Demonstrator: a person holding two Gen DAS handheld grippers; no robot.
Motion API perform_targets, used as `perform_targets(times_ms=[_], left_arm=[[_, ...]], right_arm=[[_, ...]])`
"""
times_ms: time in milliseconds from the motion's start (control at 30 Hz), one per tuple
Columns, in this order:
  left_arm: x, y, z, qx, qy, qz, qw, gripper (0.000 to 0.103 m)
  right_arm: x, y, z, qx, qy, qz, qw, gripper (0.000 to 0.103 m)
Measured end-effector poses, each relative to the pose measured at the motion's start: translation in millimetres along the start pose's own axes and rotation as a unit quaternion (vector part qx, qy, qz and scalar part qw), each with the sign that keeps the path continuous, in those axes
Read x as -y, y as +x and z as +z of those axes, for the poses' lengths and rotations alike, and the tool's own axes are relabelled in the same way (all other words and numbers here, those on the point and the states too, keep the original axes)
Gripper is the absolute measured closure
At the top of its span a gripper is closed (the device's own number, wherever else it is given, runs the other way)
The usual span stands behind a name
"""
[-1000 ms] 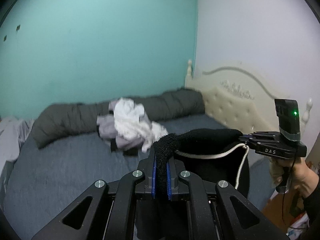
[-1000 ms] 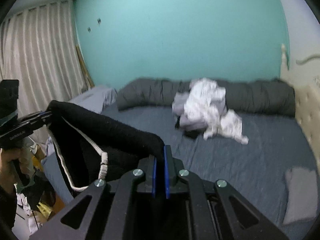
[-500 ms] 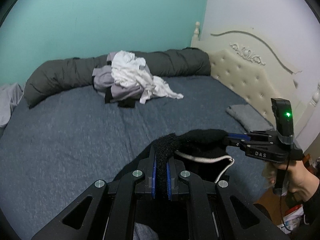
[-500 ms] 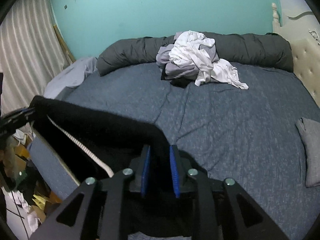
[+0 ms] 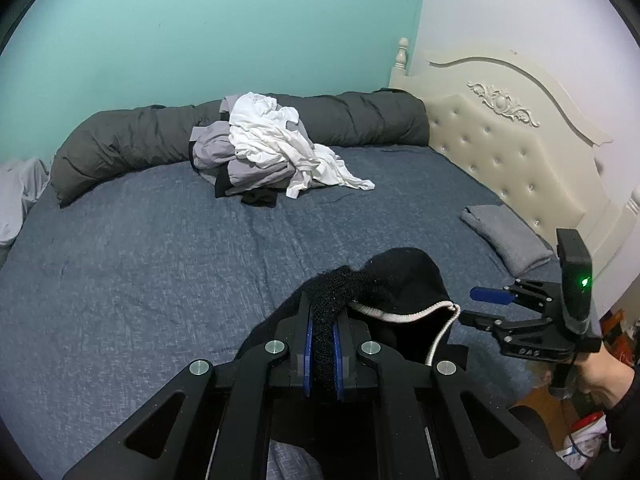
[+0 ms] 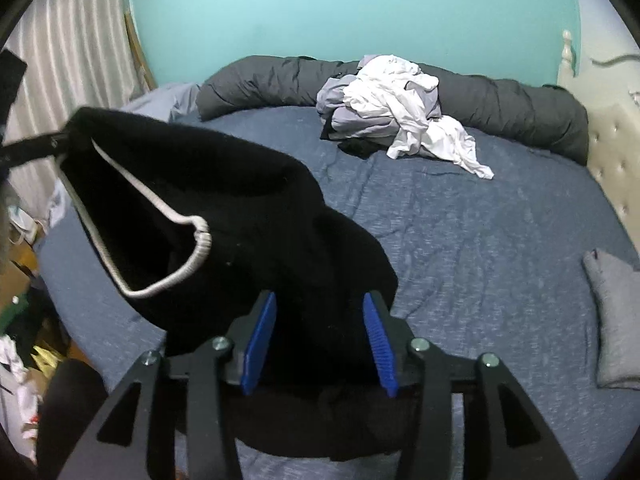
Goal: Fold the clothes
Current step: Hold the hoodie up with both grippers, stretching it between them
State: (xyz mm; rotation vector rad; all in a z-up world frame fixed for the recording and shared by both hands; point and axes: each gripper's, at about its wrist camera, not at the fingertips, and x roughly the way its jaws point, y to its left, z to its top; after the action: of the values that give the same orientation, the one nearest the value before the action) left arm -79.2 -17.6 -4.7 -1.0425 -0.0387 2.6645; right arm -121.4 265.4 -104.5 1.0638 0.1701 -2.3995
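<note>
Left wrist view: our left claw (image 5: 322, 344) is clenched on a fold of the black garment (image 5: 404, 280) low over the bed (image 5: 140, 264).

Right wrist view: our right claw (image 6: 318, 344) is opening, pads off the garment (image 6: 248, 200) lying between them; a clothes pile (image 6: 396, 116) sits farther back.

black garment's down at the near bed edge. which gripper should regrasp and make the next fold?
Probably the right gripper: its jaws are opening, pads off the black garment, free to move. The left gripper is clamped on the hem and better kept as the anchor.
</note>
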Motion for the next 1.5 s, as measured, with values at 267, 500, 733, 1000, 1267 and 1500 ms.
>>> perform_targets(times_ms=[267, 500, 733, 1000, 1267, 1500], left_arm=[[0, -2, -3, 0.002, 0.002, -0.005, 1.0, 0.095], [-3, -3, -5, 0.003, -0.001, -0.007, 1.0, 0.095], [-6, -4, -8, 0.002, -0.001, -0.004, 1.0, 0.095], [-2, -4, -8, 0.002, 0.004, -0.002, 1.0, 0.095], [-2, -5, -9, 0.0, 0.006, -0.003, 1.0, 0.095], [-1, -5, -10, 0.002, 0.009, -0.007, 0.9999, 0.095]], right_arm=[[-24, 4, 2, 0.018, -0.056, 0.034, 0.998, 0.056], [-38, 4, 2, 0.021, -0.085, 0.081, 0.993, 0.056], [-1, -15, 7, 0.084, -0.004, 0.048, 0.995, 0.056], [-4, 11, 8, 0.041, -0.001, -0.013, 0.999, 0.056], [-44, 17, -1, 0.03, -0.073, 0.01, 0.997, 0.056], [-51, 26, -4, 0.012, -0.099, 0.003, 0.995, 0.056]])
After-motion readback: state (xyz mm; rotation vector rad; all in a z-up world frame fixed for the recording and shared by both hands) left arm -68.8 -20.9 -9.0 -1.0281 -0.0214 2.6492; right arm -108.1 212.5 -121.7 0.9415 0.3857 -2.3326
